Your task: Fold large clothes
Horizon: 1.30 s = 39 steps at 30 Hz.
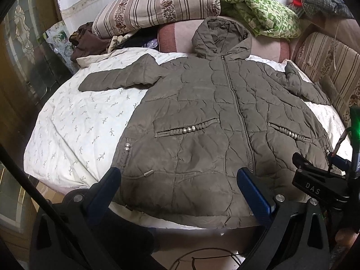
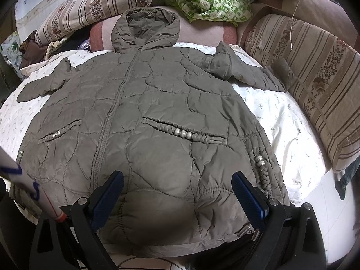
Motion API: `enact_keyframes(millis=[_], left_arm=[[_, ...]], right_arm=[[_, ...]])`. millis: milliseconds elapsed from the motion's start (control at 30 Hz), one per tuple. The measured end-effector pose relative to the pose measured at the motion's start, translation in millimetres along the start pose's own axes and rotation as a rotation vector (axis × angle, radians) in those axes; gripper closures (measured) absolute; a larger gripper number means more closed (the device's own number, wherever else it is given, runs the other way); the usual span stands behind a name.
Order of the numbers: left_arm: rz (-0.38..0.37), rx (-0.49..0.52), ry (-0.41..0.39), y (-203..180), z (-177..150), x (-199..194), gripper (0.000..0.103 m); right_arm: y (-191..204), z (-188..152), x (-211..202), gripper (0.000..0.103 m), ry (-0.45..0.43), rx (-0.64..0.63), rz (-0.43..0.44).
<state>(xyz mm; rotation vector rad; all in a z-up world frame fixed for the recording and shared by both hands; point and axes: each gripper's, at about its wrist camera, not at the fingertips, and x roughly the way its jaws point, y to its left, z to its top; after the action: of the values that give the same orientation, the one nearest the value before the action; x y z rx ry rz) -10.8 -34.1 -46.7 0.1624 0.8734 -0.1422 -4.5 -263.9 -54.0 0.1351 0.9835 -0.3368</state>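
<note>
An olive-grey quilted hooded jacket (image 1: 209, 112) lies flat and zipped, front up, on a white leaf-print sheet (image 1: 74, 121). Its hood points away and both sleeves spread out to the sides. My left gripper (image 1: 180, 180) is open and empty, hovering over the hem on the jacket's left half. My right gripper (image 2: 177, 184) is open and empty over the hem on the right half of the jacket (image 2: 157, 117). The right gripper's body also shows at the right edge of the left wrist view (image 1: 319, 180).
Striped floral pillows lie behind (image 1: 157, 4) and to the right (image 2: 315, 85). A green patterned cloth (image 1: 258, 9) and a brown garment (image 1: 87, 42) are piled at the head of the bed. A pink bolster (image 1: 175, 36) lies under the hood. A cupboard (image 1: 29, 67) stands to the left.
</note>
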Motion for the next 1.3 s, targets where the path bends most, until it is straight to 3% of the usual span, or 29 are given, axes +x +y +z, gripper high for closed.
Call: enact_keyframes(millis=[833, 1300], left_arm=[[0.002, 0.004, 0.016, -1, 1, 6, 0.000], [0.060, -0.072, 0.015, 34, 14, 18, 0.000]], right_arm=[[1, -2, 8, 0.004, 0.013, -0.015, 0.004], [8, 1, 12, 0.004, 0.029, -0.036, -0.012]])
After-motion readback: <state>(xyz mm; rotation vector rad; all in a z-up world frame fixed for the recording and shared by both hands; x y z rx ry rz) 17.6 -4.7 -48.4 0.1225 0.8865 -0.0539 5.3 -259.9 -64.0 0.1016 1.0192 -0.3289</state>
